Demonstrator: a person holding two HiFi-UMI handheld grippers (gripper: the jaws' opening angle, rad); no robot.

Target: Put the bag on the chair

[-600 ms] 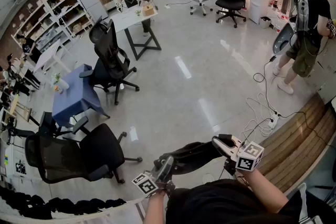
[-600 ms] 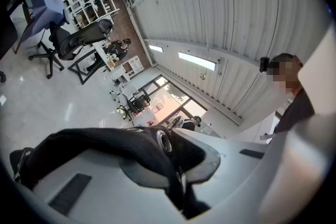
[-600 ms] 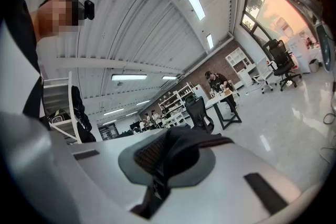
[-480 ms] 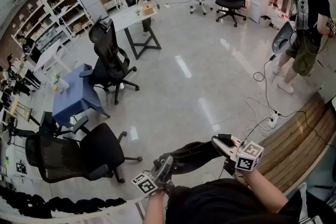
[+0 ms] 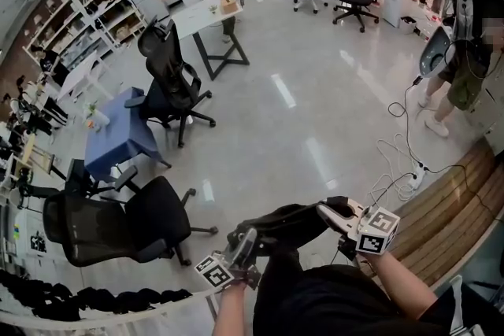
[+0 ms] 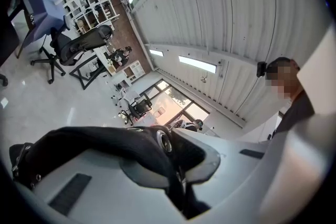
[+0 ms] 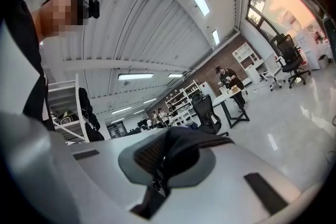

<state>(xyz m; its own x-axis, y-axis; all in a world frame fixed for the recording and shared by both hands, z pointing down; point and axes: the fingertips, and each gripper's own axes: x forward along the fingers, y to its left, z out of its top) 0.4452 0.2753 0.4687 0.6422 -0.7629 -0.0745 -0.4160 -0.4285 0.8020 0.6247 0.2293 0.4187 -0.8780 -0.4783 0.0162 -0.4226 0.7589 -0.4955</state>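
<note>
While you hold the black bag (image 5: 285, 223) stretched before you, your left gripper (image 5: 246, 242) and right gripper (image 5: 334, 212) each clamp one end, likely to lift it clear, well apart from the chair (image 5: 153, 208).

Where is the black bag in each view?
Head view: bag low centre, stretched between left gripper and right gripper.
Left gripper view: bag low centre, clamped in its tongs.
Right gripper view: bag low centre, clamped likewise.
Shared landmark: tall black chair beside the white desk.
</note>
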